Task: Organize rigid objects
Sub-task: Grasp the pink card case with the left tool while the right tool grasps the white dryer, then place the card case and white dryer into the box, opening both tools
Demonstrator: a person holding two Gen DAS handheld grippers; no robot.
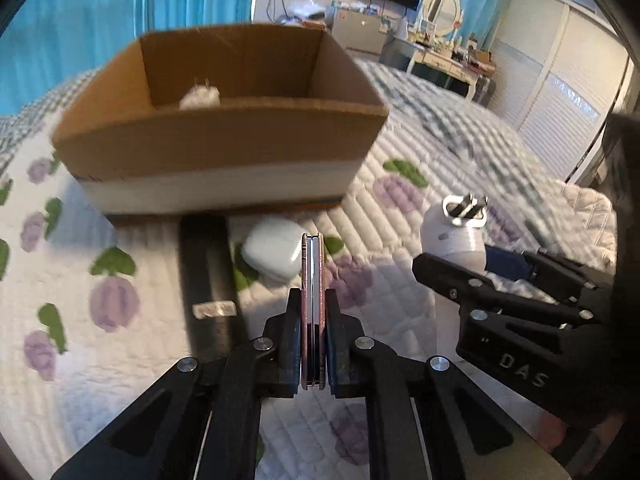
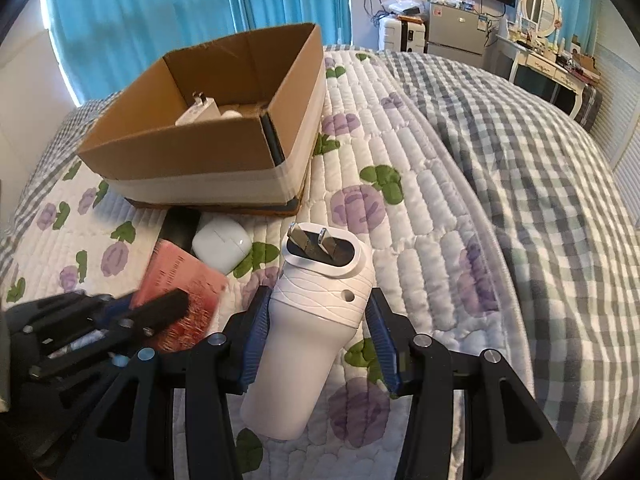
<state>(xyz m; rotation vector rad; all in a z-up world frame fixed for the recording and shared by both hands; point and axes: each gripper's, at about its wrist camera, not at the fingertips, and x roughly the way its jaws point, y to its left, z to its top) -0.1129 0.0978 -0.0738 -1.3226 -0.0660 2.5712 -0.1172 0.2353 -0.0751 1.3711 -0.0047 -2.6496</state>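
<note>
My left gripper (image 1: 313, 304) is shut on a thin pink flat case (image 1: 312, 280), held on edge above the quilt; it shows as a pink slab in the right wrist view (image 2: 180, 288). My right gripper (image 2: 318, 312) is shut on a white plug-in device with two metal prongs (image 2: 316, 300), also seen in the left wrist view (image 1: 456, 236). An open cardboard box (image 1: 224, 128) (image 2: 200, 140) stands ahead and holds a white charger (image 2: 196, 112). A white earbud case (image 1: 274, 252) (image 2: 220, 246) and a black bar (image 1: 208, 272) lie in front of the box.
Everything rests on a bed with a flowered quilt (image 2: 400, 208) and a checked blanket (image 2: 540, 200) to the right. Blue curtains, a dresser with a mirror (image 2: 540, 4) and a small fridge stand beyond the bed.
</note>
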